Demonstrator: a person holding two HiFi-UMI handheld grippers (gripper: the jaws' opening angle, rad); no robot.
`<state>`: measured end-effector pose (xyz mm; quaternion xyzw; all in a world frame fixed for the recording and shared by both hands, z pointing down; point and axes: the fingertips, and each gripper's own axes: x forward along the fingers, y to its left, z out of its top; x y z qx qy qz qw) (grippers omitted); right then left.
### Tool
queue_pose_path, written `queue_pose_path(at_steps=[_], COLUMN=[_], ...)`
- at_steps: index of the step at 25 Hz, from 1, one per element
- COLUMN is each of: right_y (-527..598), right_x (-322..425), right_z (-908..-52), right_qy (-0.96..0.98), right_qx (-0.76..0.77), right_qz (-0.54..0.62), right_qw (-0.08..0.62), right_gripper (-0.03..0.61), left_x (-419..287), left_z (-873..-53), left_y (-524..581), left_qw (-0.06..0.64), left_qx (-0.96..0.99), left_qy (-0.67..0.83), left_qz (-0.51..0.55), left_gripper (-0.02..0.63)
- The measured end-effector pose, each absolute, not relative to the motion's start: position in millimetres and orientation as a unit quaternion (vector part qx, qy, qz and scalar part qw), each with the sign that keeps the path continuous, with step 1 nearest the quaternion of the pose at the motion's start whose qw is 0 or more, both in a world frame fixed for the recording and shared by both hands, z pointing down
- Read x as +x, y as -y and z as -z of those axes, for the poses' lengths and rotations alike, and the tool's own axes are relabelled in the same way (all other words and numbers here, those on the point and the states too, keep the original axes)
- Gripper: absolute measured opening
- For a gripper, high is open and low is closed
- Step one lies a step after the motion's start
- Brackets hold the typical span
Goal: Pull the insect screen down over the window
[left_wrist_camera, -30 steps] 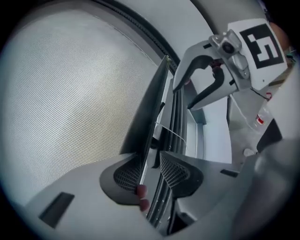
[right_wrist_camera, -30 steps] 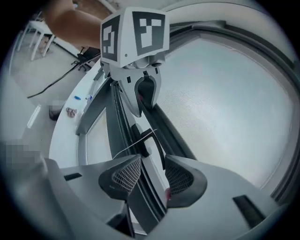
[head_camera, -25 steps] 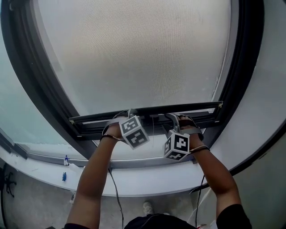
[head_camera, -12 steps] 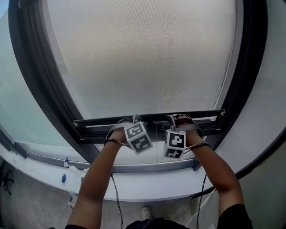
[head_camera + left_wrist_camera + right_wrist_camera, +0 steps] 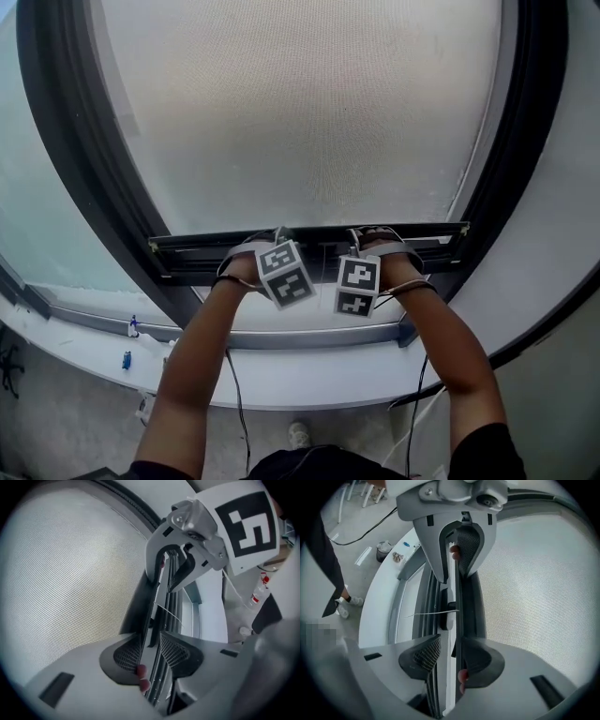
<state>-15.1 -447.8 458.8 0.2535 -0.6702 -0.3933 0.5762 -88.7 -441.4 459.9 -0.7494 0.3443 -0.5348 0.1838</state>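
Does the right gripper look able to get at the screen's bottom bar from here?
Most likely yes: the right gripper sits closed on the bottom bar, with nothing else between its jaws.

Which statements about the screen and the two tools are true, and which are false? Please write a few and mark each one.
1. The left tool and the right tool are both shut on the bar. True.
2. The bar rests on the sill. False: a gap shows between them.
3. The screen covers most of the window. True.
4. The tools hold the bar at its two ends. False: both are near its middle, close together.
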Motion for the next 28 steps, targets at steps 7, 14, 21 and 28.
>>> queue_pose_path(at_steps=[7, 14, 21, 28], right_y=[443, 441, 439, 438], right_x=[-15, -17, -16, -15], right_z=[-460, -466, -498, -526], right_qy=[0.682, 0.699, 0.711, 0.713], right_qx=[0.247, 0.253, 0.236, 0.23], right_qz=[0.374, 0.354, 0.329, 0.322], right_qw=[0.578, 0.568, 0.574, 0.579], right_gripper=[0.142, 0.141, 0.11, 0.11], left_x=[-87, -89, -87, -87], left_z=[-463, -471, -508, -535], left_y=[437, 435, 431, 430], left_qw=[0.183, 0.182, 0.156, 0.153], left_qx=[-0.75, -0.75, -0.759, -0.761], left_qy=[-0.341, -0.344, -0.327, -0.328], left_qz=[0.536, 0.535, 0.54, 0.539], left_gripper=[0.126, 0.126, 0.126, 0.126])
